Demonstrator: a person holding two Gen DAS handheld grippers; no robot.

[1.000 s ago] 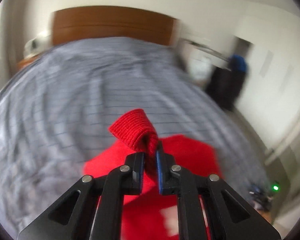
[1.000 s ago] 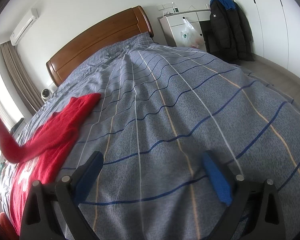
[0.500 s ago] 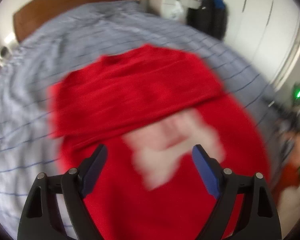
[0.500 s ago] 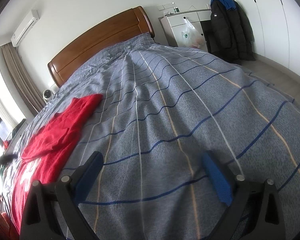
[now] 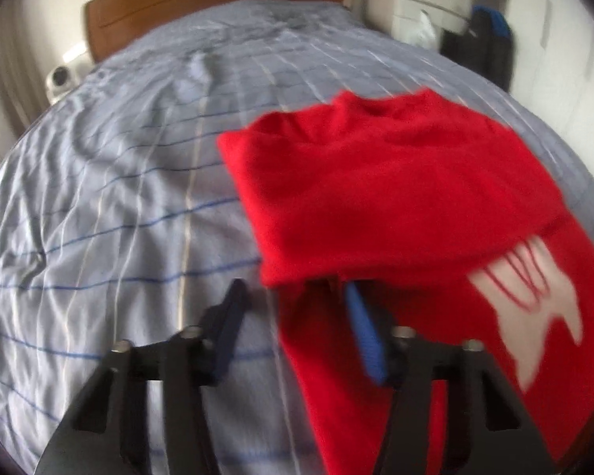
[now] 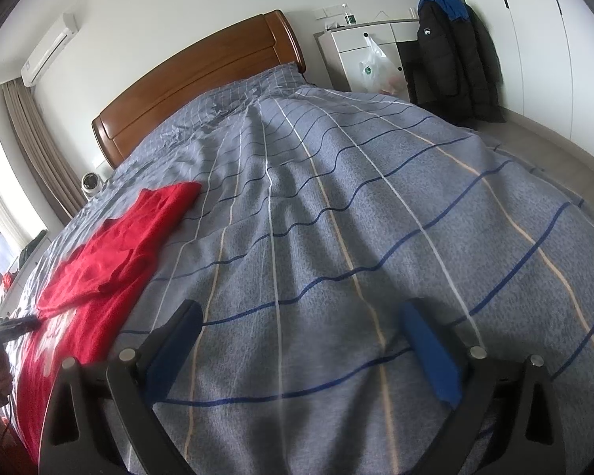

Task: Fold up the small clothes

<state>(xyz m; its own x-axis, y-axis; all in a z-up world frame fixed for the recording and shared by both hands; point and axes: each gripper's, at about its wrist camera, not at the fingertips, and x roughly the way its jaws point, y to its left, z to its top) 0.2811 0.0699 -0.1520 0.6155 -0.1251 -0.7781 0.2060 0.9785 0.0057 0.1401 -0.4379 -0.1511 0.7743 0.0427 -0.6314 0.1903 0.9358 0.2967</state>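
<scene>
A red sweater (image 5: 396, 198) with a white print lies on the grey striped bed cover (image 5: 118, 217), its sleeve folded across the chest. My left gripper (image 5: 297, 316) is open and straddles the sweater's left edge below the folded sleeve, holding nothing. The view is blurred. In the right wrist view the sweater (image 6: 111, 253) lies at the far left, with the left gripper's tip (image 6: 16, 322) at its edge. My right gripper (image 6: 301, 340) is open and empty, low over bare cover to the right of the sweater.
A wooden headboard (image 6: 202, 75) is at the far end. A white dresser (image 6: 372, 47) and a black coat (image 6: 455, 55) stand at the right. A small white camera (image 6: 91, 182) and curtains (image 6: 31, 150) are at the left.
My left gripper let go of the red sleeve, which now lies folded across the sweater. It then opened and moved left to the sweater's edge. The right gripper has stayed in place.
</scene>
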